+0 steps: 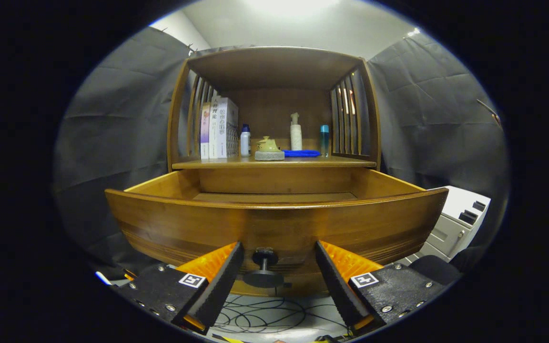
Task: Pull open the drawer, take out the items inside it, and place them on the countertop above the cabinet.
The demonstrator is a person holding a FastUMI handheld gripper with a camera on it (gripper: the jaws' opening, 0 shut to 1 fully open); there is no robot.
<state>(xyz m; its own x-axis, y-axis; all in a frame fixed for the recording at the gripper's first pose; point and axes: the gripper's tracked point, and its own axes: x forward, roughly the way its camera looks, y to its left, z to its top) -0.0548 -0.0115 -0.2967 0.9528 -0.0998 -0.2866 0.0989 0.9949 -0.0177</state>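
Observation:
The wooden cabinet's drawer [274,224] stands pulled out toward me. Its front panel hides most of the inside; the strip of drawer bottom [274,196] that shows is bare. A black knob [264,258] sticks out of the front panel, low and centred. My gripper [278,247] is open, its black and orange fingers [222,281] standing on either side of the knob without touching it. Above the drawer runs the countertop [341,163] under a slatted hutch.
On the countertop stand books [219,128], a white bottle with a blue cap [245,141], a yellowish pot on a grey base [269,148], a blue flat item [301,153], a pump bottle [296,133] and a teal-capped bottle [324,140]. A white unit [455,224] sits at right. Cables [274,317] lie on the floor.

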